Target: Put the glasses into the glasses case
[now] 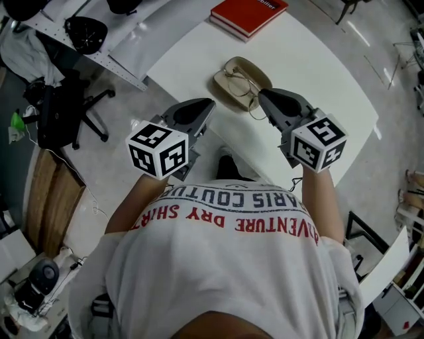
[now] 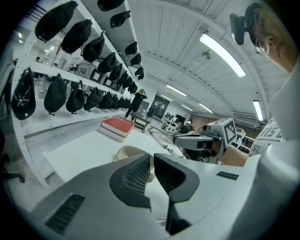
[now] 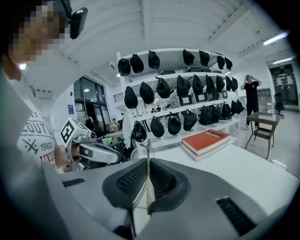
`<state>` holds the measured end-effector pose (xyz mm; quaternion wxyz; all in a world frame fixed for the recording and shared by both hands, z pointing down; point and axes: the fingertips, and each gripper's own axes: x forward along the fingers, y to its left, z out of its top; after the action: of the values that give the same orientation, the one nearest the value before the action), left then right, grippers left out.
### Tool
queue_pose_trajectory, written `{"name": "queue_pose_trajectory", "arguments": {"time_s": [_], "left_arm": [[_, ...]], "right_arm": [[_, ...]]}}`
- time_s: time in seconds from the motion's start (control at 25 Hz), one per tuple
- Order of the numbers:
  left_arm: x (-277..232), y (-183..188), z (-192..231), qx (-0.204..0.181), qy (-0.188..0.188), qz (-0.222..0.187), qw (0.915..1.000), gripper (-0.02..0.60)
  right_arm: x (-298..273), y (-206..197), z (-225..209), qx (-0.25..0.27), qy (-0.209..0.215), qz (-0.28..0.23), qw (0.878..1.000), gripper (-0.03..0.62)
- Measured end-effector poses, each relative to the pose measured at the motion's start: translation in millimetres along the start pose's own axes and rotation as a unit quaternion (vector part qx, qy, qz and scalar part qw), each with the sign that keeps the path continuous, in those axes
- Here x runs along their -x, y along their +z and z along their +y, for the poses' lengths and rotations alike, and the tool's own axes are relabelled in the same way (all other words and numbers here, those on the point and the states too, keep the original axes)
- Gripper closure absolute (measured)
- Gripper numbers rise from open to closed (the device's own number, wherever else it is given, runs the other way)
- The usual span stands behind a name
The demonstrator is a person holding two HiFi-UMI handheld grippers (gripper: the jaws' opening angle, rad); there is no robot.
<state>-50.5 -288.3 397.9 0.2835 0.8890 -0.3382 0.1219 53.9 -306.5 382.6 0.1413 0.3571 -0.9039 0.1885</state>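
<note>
An open beige glasses case (image 1: 224, 85) lies on the white table (image 1: 311, 73), near its front edge. Thin wire-framed glasses (image 1: 241, 84) hang over the case, and my right gripper (image 1: 261, 95) is shut on one temple arm. In the right gripper view that thin arm (image 3: 148, 154) stands upright between the pads of the right gripper (image 3: 147, 163). My left gripper (image 1: 211, 103) hovers just left of the case, jaws together with nothing between them. From the left gripper view the case (image 2: 129, 152) lies just past the left gripper (image 2: 152, 157), with the glasses (image 2: 161, 138) and right gripper (image 2: 182, 139) beyond.
A red book (image 1: 248, 14) lies at the table's far side, also seen as the red book (image 3: 206, 139). Shelves with black caps (image 3: 173, 89) stand behind the table. A black office chair (image 1: 63, 112) stands on the floor to the left.
</note>
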Motion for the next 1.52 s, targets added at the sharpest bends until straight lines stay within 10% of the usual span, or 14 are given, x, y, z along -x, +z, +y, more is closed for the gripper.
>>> {"name": "queue_pose_trajectory", "arguments": {"time_s": [1.52], "left_arm": [[-31, -26, 51, 0.037, 0.041, 0.045, 0.9974, 0.534]], "right_arm": [[-116, -108, -65, -0.068, 0.048, 0.144, 0.986, 0.562]]}}
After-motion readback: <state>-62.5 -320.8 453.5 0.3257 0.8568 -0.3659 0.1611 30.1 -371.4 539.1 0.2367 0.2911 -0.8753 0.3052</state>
